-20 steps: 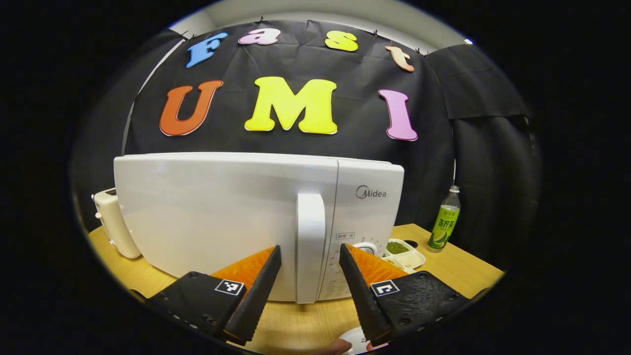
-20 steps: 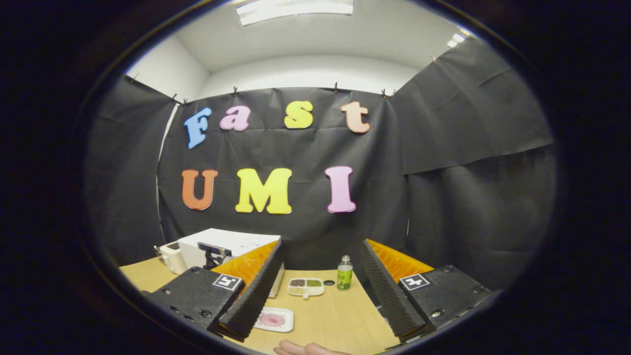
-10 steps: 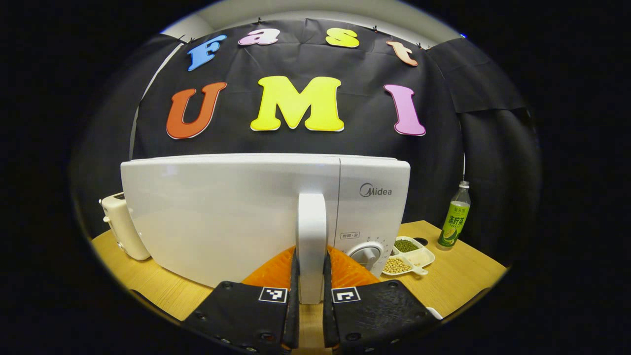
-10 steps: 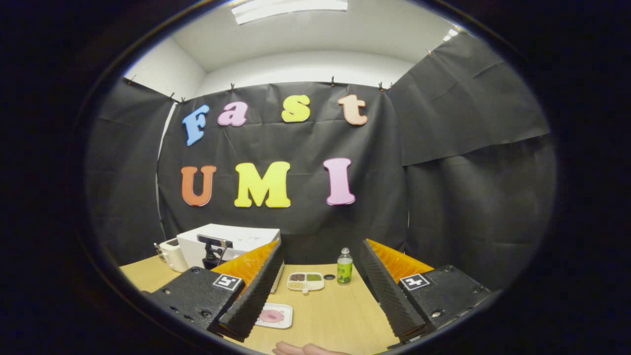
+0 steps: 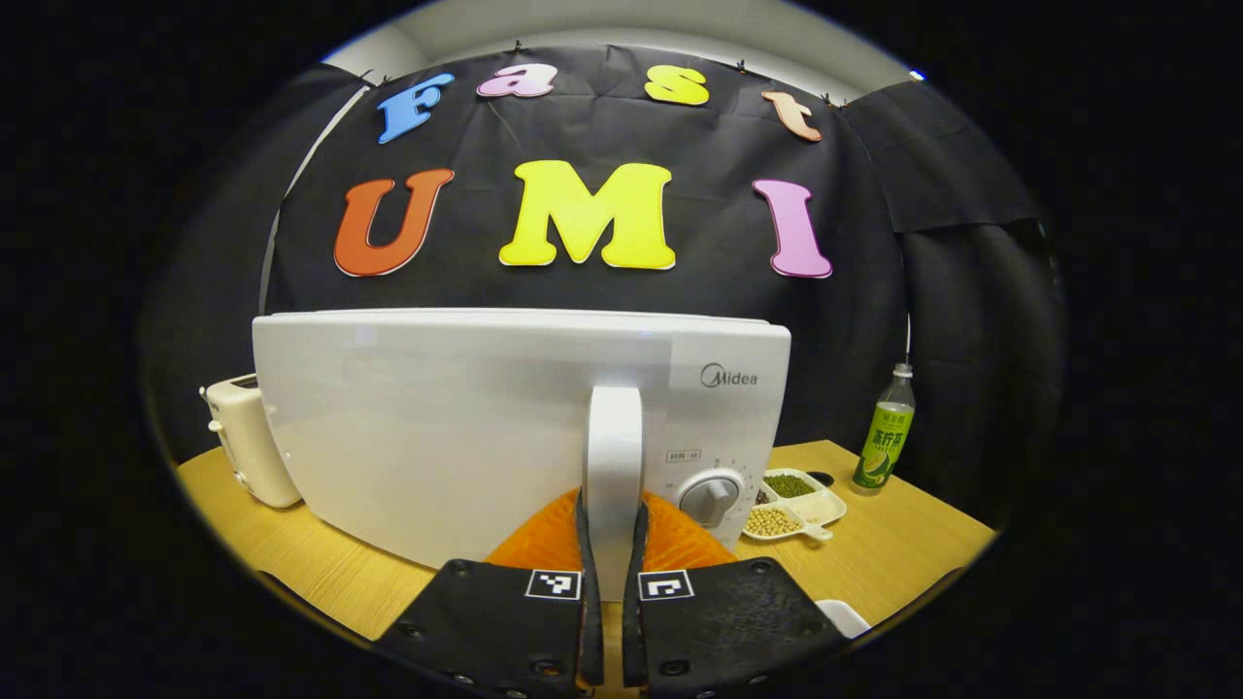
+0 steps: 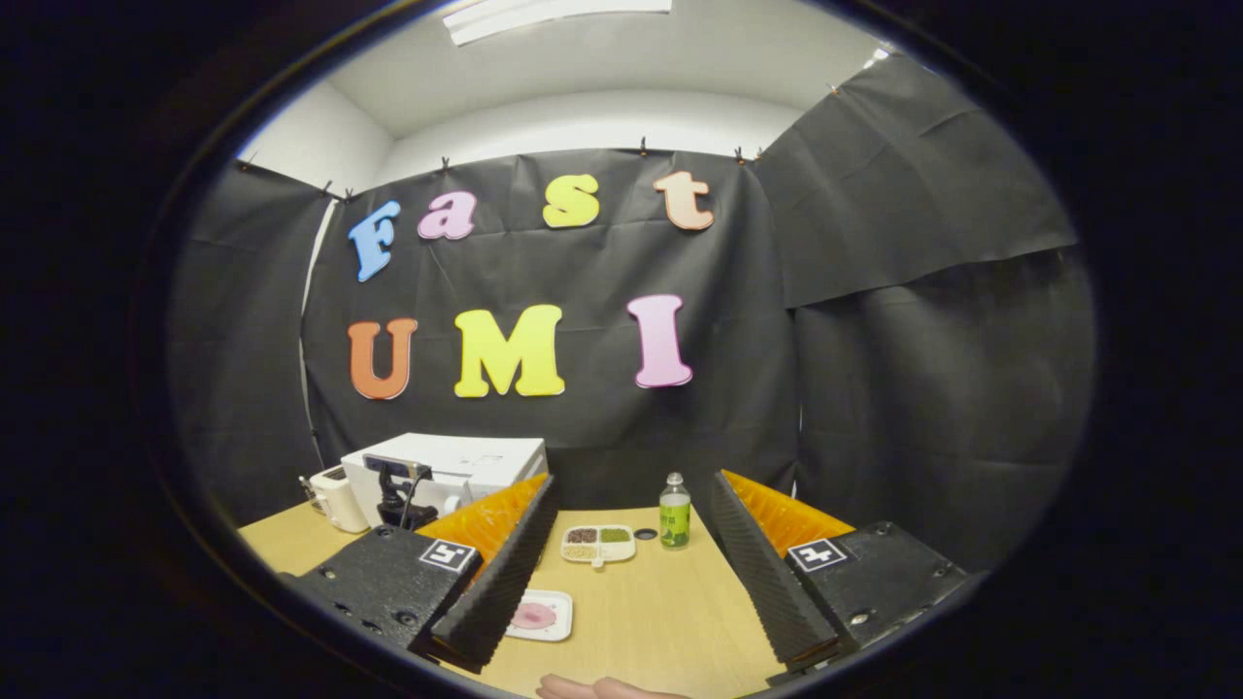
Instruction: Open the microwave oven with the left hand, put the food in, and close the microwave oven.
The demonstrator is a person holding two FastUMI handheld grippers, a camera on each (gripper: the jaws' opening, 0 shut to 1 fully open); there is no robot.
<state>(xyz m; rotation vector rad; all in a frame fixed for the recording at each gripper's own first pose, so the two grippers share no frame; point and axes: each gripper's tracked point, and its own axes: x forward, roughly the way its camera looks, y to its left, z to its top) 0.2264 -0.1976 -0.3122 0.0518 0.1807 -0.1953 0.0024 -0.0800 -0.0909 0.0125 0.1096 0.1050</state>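
Observation:
A white microwave (image 5: 437,417) stands on the wooden table (image 5: 903,544), its door facing me. My left gripper (image 5: 612,507) is shut on the upright door handle (image 5: 614,437), one finger on each side. I cannot tell whether the door has come off the body. In the right gripper view the microwave (image 6: 476,461) sits at the back left. The food, a pink piece on a small white plate (image 6: 536,615), lies on the table in front of it. My right gripper (image 6: 633,481) hangs open above the table, holding nothing. The plate's corner (image 5: 843,616) shows at the lower right of the left gripper view.
A cream toaster (image 5: 243,442) stands left of the microwave. To its right lie a divided dish of beans (image 5: 791,500) and a green bottle (image 5: 884,442). A hand (image 6: 592,687) shows at the bottom edge of the right gripper view.
A second ago my left gripper was open around the handle; it shut on it and has since drawn back a little. The right gripper tilted slightly upward.

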